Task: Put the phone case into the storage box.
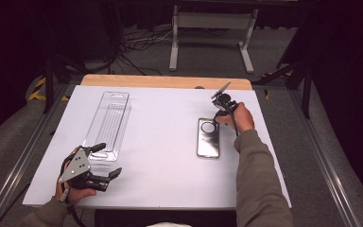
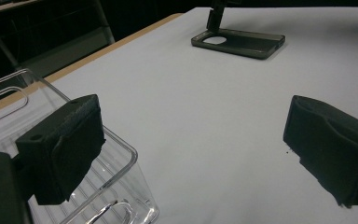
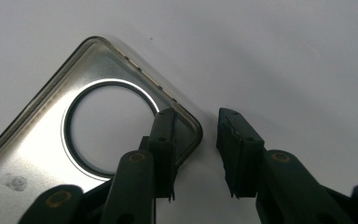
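Observation:
A clear phone case (image 1: pixel 208 139) with a round camera hole lies flat on the white table (image 1: pixel 160 161), right of centre. My right gripper (image 1: pixel 216 118) points down at the case's far right corner. In the right gripper view the right gripper (image 3: pixel 196 126) straddles the rim of the phone case (image 3: pixel 37 154), one jaw inside and one outside, with a gap still showing. My left gripper (image 1: pixel 109 159) rests wide open and holding nothing near the front left, beside the near end of a clear plastic package (image 1: pixel 108 124). From the left gripper (image 2: pixel 196 140) the phone case (image 2: pixel 242 43) lies far ahead.
The clear plastic package (image 2: pixel 126 196) is a long ribbed blister with a hang hole at its far end, lying left of centre. A wooden strip (image 1: pixel 165 81) borders the table's far edge. Beyond it are cables and a white stand's legs (image 1: pixel 210 42) on the floor.

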Tool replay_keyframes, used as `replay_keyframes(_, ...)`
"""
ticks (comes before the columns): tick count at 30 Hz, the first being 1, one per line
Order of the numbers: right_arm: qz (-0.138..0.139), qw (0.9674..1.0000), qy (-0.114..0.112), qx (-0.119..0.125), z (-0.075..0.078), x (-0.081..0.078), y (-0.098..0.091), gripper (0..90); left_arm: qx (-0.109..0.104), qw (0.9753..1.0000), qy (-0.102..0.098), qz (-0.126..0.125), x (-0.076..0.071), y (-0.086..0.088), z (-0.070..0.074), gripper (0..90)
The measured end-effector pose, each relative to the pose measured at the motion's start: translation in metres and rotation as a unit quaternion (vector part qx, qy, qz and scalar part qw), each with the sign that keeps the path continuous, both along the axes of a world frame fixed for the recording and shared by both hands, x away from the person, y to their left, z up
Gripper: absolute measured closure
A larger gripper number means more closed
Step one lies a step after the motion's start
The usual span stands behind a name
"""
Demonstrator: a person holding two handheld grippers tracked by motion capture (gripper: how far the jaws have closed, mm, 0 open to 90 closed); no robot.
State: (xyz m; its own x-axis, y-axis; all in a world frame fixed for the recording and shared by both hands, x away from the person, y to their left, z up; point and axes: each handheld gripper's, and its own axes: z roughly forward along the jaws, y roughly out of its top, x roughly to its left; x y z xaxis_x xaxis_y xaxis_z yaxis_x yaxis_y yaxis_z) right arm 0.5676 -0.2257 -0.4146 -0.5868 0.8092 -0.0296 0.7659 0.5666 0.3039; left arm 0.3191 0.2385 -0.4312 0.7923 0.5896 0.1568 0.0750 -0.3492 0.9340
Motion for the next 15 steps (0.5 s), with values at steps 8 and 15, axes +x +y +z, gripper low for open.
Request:
replay_keyframes(8, 0.022, 0.9989, 0.003, -0.041, 0.0, 0.001, 0.011, 80.4, 0.005, 1.0, 0.0, -0.001, 0.001, 0.0, 0.0, 5.5)
replay_keyframes(15, 0.057, 0.9957, -0.012, -0.072, 0.0, -0.003, 0.015, 83.4, 0.005, 1.0, 0.002, -0.003, 0.001, 0.0, -0.001, 5.5)
